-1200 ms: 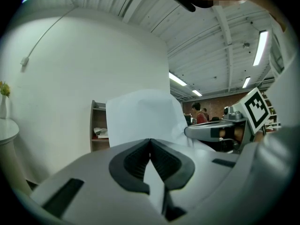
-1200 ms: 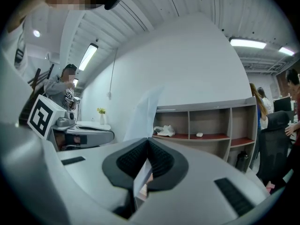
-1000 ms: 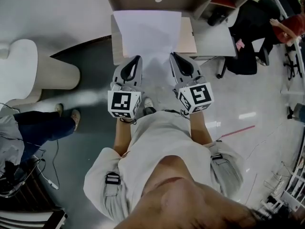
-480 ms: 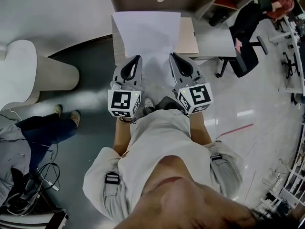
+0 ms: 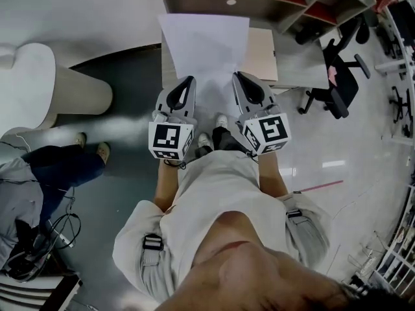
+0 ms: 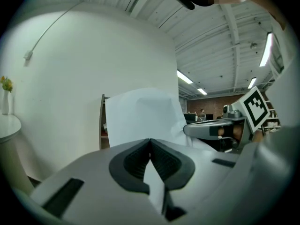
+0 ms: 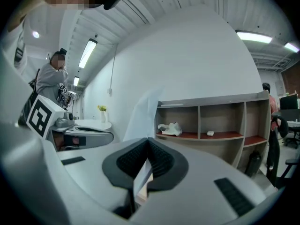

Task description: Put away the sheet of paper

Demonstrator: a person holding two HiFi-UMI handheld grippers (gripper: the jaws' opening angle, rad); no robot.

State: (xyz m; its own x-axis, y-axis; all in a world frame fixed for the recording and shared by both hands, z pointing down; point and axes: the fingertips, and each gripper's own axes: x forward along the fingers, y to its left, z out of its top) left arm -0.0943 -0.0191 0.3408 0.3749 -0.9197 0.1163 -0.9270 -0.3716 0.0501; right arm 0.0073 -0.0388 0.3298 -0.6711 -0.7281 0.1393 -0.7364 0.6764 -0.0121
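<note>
The sheet of paper [image 5: 204, 47] stretches out ahead of me, held by its near edge over a small wooden table [image 5: 260, 54]. I cannot tell whether it touches the tabletop. My left gripper [image 5: 189, 81] is pressed together on the left part of that edge, and a sliver of white shows between its ribbed black pads [image 6: 133, 161]. My right gripper [image 5: 238, 78] pinches the right part the same way. Each gripper's cube [image 5: 170, 141] carries black-and-white square markers. Beyond the paper stands a shelf unit [image 5: 259, 5] with red-brown boards, a crumpled white object [image 7: 169, 128] on one. A black office chair [image 5: 337, 76] is off right, and a seated person in blue jeans [image 5: 58, 167] off left.
</note>
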